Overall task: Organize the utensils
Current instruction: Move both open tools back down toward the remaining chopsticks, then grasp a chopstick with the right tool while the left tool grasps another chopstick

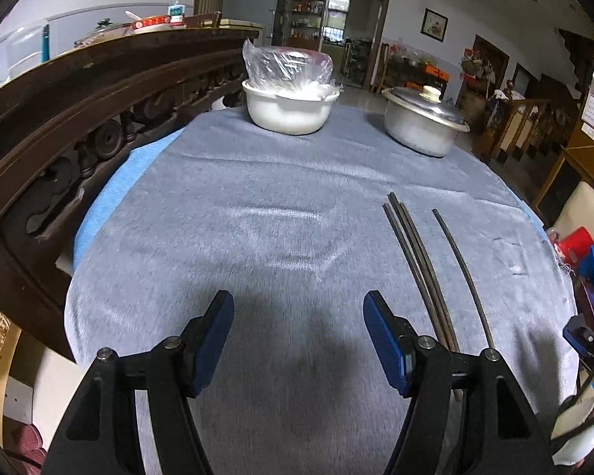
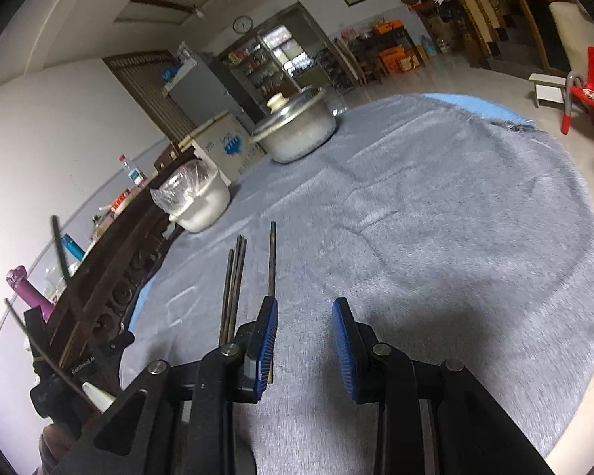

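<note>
1. The left gripper [image 1: 298,316] hangs low over the grey cloth [image 1: 257,217] that covers the round table, its camera looking forward across the table; its blue-padded jaws stand wide apart and nothing lies between them
2. The right gripper [image 2: 305,328] is tilted, so its view of the room leans to one side; it too sits close above the cloth [image 2: 435,217], jaws parted with bare cloth in the gap and nothing gripped
3. The chopsticks lie flat on the cloth between the two grippers: a bundle of three [image 1: 417,261] pressed side by side, and a single chopstick [image 1: 461,273] apart from them on their right
4. In the left wrist view the bundle runs just outside the right finger [image 1: 388,340] of the left gripper, its near ends hidden behind the finger linkage
5. In the right wrist view the single chopstick [image 2: 272,261] runs in behind the left finger [image 2: 266,340] of the right gripper, with the bundle [image 2: 233,285] just left of it; whether the finger touches the stick cannot be told
6. At the far side of the table stand a white pot [image 1: 289,109] with a plastic bag [image 1: 285,65] over its top and a lidded metal pot [image 1: 423,120], both well apart from the chopsticks
</note>
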A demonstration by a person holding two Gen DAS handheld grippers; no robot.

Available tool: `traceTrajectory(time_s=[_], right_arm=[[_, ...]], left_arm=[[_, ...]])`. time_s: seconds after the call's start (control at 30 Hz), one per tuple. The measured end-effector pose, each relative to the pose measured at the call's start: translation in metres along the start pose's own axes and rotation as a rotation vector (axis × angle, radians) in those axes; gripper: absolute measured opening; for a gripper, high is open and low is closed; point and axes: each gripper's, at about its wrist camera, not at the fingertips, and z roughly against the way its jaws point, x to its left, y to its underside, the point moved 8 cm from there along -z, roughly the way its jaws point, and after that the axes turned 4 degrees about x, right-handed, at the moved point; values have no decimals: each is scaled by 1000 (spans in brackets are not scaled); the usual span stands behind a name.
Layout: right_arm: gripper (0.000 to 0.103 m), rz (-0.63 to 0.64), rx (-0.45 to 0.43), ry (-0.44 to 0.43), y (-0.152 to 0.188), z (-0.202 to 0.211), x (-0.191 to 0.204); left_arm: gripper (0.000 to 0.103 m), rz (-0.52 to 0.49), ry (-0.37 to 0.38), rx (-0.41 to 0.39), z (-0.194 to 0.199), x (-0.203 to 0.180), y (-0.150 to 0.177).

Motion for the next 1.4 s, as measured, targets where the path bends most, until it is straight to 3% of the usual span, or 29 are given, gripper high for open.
traceTrajectory(time_s=[0.27,0.5,0.73,0.97,1.23,1.4], right_arm=[[32,115,246,72,-30,-66,11],[32,225,376,84,-59,-121,40],[32,235,520,148,-69,-186,49],[32,244,580,212,-79,-220,48],[31,313,582,269,-82,-231,53],[10,350,567,305,-82,-229,47]], left_arm=[[69,-70,76,142,-36,-10,-29],[69,-41,138,229,-70,-29,-67],[69,-60,138,357,-116,-61,-70],[69,-46,118,444,-142,-78,-81],[68,-17,59,503,-163,-86,-81],[68,-32,32,500,-166,-95,-82]])
